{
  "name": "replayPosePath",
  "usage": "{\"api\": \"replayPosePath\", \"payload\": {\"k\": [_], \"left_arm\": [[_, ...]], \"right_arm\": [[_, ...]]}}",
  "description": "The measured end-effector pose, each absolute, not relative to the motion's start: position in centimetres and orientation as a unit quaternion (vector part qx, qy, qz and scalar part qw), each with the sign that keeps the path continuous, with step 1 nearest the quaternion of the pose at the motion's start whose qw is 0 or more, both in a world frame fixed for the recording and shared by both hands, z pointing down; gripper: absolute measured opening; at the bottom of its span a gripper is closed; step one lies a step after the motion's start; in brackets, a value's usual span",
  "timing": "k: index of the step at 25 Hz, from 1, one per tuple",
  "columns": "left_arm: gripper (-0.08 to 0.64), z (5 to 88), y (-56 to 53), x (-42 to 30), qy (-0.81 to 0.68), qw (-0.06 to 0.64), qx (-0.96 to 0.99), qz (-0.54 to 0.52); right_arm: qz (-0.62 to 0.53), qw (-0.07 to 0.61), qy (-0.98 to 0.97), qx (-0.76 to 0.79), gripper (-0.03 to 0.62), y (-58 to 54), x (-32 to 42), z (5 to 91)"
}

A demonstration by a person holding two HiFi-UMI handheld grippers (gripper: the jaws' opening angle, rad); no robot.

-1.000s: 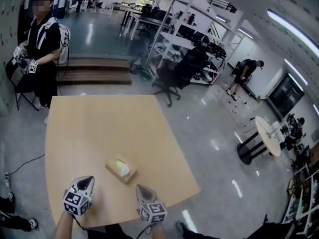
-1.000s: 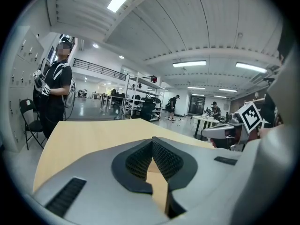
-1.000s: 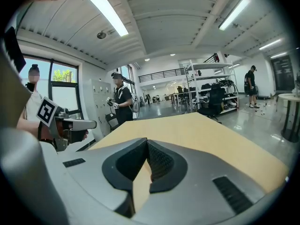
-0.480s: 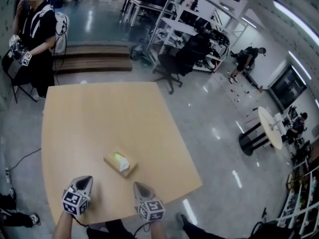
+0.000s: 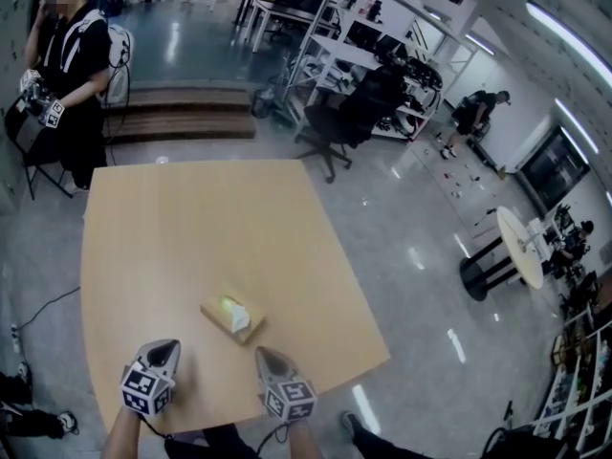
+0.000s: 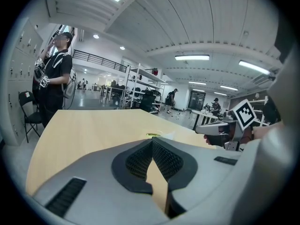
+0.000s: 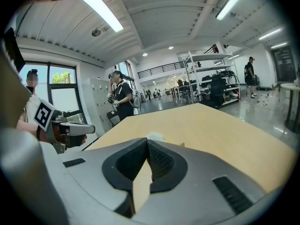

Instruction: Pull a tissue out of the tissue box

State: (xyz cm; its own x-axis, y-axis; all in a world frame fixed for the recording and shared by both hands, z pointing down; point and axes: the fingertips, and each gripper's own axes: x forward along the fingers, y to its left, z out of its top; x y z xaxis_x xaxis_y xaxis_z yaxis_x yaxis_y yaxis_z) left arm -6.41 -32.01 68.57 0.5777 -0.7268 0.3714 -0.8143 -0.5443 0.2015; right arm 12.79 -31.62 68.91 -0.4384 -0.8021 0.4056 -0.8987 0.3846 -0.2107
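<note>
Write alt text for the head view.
A tissue box with a tissue poking out sits on a light wooden table; the left claw and right claw, both shut and empty, are held short of it at the near edge.

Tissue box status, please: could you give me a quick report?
Left gripper and right gripper shut, empty, short of the tissue box. Box untouched on table, tissue poking up. Path clear.

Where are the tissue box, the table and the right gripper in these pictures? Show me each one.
tissue box (image 5: 214,311), head view, on its cardboard left end.
table (image 5: 191,228), head view, on the bare wooden top.
right gripper (image 5: 259,351), head view, at the tips of its closed jaws.
</note>
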Motion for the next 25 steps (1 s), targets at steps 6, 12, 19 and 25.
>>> {"api": "replayPosePath", "payload": {"k": [6, 12, 19, 25], "left_arm": [[0.006, 68.7, -31.9, -6.6, -0.443, 0.178, 0.871, 0.120], [0.006, 68.6, -31.7, -6.4, -0.441, 0.178, 0.871, 0.121], [0.007, 68.9, -32.1, -6.7, -0.446, 0.179, 0.868, 0.120], [0.006, 69.2, -32.3, -7.2, -0.450, 0.183, 0.865, 0.123]], "right_arm": [[0.207, 0.118, -0.824, 0.515, 0.012, -32.9, 12.4, 69.8], [0.210, 0.128, -0.821, 0.514, 0.012, -34.7, 11.8, 70.8], [0.200, 0.123, -0.808, 0.540, 0.037, -36.6, 12.5, 72.0], [0.189, 0.130, -0.815, 0.532, 0.108, -37.1, 11.7, 72.3]]}}
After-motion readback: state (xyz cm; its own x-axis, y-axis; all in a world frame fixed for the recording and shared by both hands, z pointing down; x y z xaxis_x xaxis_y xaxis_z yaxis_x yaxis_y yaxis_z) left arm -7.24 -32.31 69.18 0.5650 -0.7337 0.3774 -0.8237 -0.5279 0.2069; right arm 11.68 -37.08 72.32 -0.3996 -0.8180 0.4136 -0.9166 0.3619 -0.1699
